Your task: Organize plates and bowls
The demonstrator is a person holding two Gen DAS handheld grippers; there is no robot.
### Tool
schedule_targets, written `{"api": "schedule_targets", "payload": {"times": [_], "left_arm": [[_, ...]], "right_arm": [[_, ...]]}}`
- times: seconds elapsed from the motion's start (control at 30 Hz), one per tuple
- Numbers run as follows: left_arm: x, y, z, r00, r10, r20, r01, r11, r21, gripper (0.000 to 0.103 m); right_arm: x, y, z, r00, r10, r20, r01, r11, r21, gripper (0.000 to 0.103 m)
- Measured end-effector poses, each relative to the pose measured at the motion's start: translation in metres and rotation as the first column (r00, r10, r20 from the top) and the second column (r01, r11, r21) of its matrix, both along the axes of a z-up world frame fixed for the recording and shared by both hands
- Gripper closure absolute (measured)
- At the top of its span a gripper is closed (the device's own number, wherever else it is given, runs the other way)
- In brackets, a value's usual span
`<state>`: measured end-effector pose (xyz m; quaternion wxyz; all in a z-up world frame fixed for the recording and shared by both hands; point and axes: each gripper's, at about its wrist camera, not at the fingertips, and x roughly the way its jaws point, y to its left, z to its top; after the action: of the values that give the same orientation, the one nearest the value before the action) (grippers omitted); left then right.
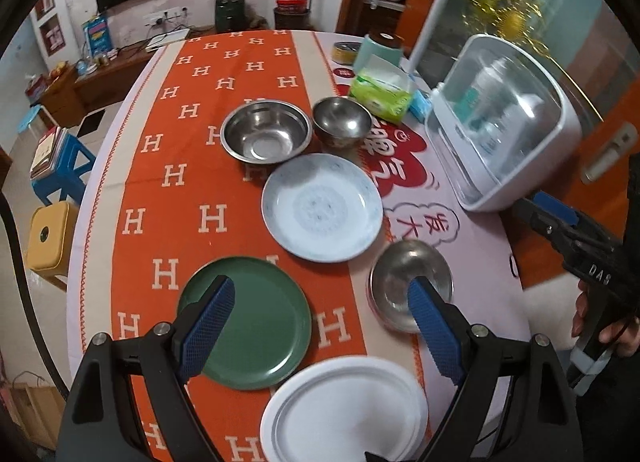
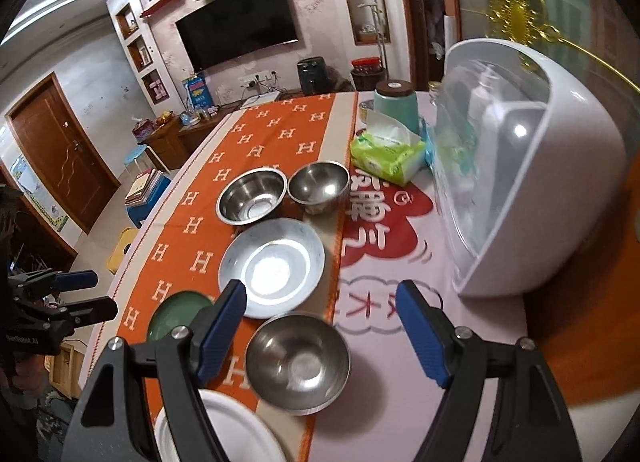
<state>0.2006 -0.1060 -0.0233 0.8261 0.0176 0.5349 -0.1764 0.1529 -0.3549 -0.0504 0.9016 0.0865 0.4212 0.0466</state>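
Six pieces of tableware are laid out singly on a bench (image 1: pixel 480 262) covered by an orange cloth (image 1: pixel 180 182) patterned with cream letters; none is stacked, so the sorting is judged not yet begun.

At the far end two steel bowls are set side by side, almost touching: a wide, shallow-walled one (image 1: pixel 266 136) and a smaller, deeper, rounder one (image 1: pixel 342 122). Just in front of them lies a pale blue-white plate (image 1: pixel 322 208), glazed, with a faint printed ring. Nearer, a matte green plate (image 1: pixel 256 322) with a low raised rim lies on the orange cloth, and a third steel bowl (image 1: pixel 404 278), polished and reflective, sits where the cloth meets a pink printed sheet. Closest to the person, a white plate (image 1: pixel 344 410) with a stepped rim is seen at the bench edge.

The left tongs (image 1: pixel 320 322) are held apart and empty above the gap between green plate and third bowl, apparently so that either can be reached. The right tongs (image 2: pixel 320 326) are likewise held wide and empty, framing the third steel bowl (image 2: pixel 298 362) without touching it; that bowl is probably the first target.

To the right a white domed container (image 1: pixel 508 134) with a clear lid and a green tissue pack (image 1: pixel 382 90) are kept clear of the dishes.
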Motion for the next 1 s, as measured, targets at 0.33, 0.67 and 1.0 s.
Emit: {"api": "schedule_targets", "payload": {"times": [0.33,0.67,1.0], "left_arm": [[0.036,-0.013,-0.023,0.997,0.055,0.048,-0.054,0.998,-0.026,0.016],[0.075,-0.016,-0.078,0.994,0.109,-0.028,-0.11,0.992,-0.059,0.016],[0.108,-0.012,-0.146,0.97,0.189,-0.153,-0.19,0.982,0.011,0.016]], "right_arm": [[0.048,-0.009,-0.042,0.998,0.058,0.004,-0.058,0.992,0.109,0.026],[0.084,-0.005,-0.092,0.99,0.142,0.011,-0.141,0.968,0.206,0.026],[0.12,-0.007,-0.15,0.982,0.162,-0.102,-0.121,0.938,0.325,0.026]]}}
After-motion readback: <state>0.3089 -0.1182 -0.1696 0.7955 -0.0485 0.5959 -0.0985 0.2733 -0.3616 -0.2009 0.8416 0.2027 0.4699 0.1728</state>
